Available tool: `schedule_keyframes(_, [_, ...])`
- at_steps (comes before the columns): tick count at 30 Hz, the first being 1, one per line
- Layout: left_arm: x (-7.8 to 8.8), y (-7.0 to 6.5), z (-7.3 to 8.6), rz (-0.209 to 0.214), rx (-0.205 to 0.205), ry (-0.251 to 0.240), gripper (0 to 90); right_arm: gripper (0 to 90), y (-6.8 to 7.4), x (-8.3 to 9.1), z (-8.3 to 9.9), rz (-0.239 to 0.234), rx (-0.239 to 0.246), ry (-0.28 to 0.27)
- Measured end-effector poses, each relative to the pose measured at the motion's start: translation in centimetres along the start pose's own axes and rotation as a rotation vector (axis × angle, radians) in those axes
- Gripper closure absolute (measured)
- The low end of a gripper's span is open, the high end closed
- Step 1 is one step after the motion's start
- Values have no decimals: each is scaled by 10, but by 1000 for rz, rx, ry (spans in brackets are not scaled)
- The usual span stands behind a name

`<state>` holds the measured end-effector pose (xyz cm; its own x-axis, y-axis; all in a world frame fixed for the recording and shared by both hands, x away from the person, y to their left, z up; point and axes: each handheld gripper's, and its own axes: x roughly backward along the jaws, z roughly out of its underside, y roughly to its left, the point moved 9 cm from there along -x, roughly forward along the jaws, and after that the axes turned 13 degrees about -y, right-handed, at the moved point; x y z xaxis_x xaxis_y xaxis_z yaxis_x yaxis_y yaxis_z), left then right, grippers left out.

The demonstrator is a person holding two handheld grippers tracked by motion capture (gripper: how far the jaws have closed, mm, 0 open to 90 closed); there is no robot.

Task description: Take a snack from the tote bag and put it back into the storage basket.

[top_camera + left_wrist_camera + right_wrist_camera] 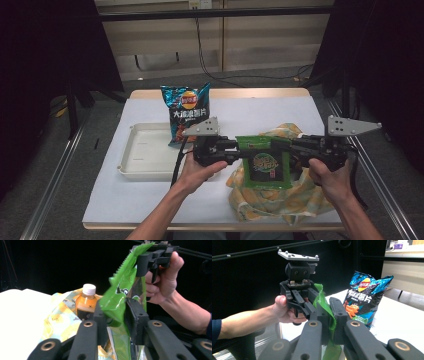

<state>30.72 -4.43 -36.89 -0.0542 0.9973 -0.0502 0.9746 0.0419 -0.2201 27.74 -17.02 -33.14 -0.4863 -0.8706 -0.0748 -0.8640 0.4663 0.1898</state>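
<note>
Above the table, in the high view, a green snack bag (264,162) hangs in the air between two grippers. The left gripper (235,148) pinches its left edge and the right gripper (292,148) pinches its right edge. The bag is held over a yellow patterned cloth bag (280,197). Behind it a blue chip bag (186,111) stands up, leaning on the back of a white tray (145,155). A white sheet covers the table (150,200).

In the left gripper view, the two black jaws stand close together with the green snack bag (117,300) squeezed between them. Farther off, the right gripper (150,258) bites the bag's zigzag top edge. An orange drink bottle (86,302) with a white cap sticks out of the cloth bag (60,322).

In the right gripper view, the jaws are shut tight on the green snack bag (325,307). The left gripper (310,301) holds the far edge, and the blue chip bag (364,300) stands behind.
</note>
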Motion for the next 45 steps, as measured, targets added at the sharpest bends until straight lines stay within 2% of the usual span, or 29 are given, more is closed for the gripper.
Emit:
schedule_keyframes(2, [1,0,-3,-7,-2,-6,752,841,-1,0,2,-2,-8,1])
schedule_keyframes(3, [3,0,-3,-11,-7,5,755,808,-2,0,3,0,-7,4])
schedule_keyframes(6, [5,-2,-7,-20,-13,-1,755,696,-4,3,2,9,-6,0])
schedule_keyframes(8, [10,1,-11,-28,-16,-8,755,579,-5,9,1,27,-11,-5])
schedule_keyframes(12, [18,3,-18,-47,-19,-24,755,453,-7,22,5,77,6,15])
schedule_keyframes(17, [29,3,-19,-68,-38,-6,755,371,-12,38,19,136,33,51])
schedule_keyframes(23, [52,12,-23,-124,-31,-10,755,257,-16,57,46,224,34,111])
schedule_keyframes(29, [78,19,-22,-178,-43,4,754,169,-12,73,61,273,31,116])
schedule_keyframes(31, [91,24,-24,-212,-41,5,754,130,-11,79,67,300,34,121])
schedule_keyframes(32, [91,24,-24,-212,-41,5,754,130,-11,79,67,300,34,121])
schedule_keyframes(34, [99,28,-24,-235,-45,8,754,83,-13,86,75,327,14,131])
schedule_keyframes(38, [114,34,-25,-266,-46,5,754,74,-14,90,82,318,-4,136])
schedule_keyframes(40, [123,37,-26,-278,-50,2,754,36,-13,89,83,301,-20,112])
schedule_keyframes(41, [126,38,-26,-283,-51,2,753,8,-13,89,85,293,-17,115])
schedule_keyframes(43, [132,41,-26,-295,-53,12,753,11,-13,90,88,276,-7,121])
schedule_keyframes(45, [139,45,-25,-312,-54,15,753,16,-14,90,92,288,-34,118])
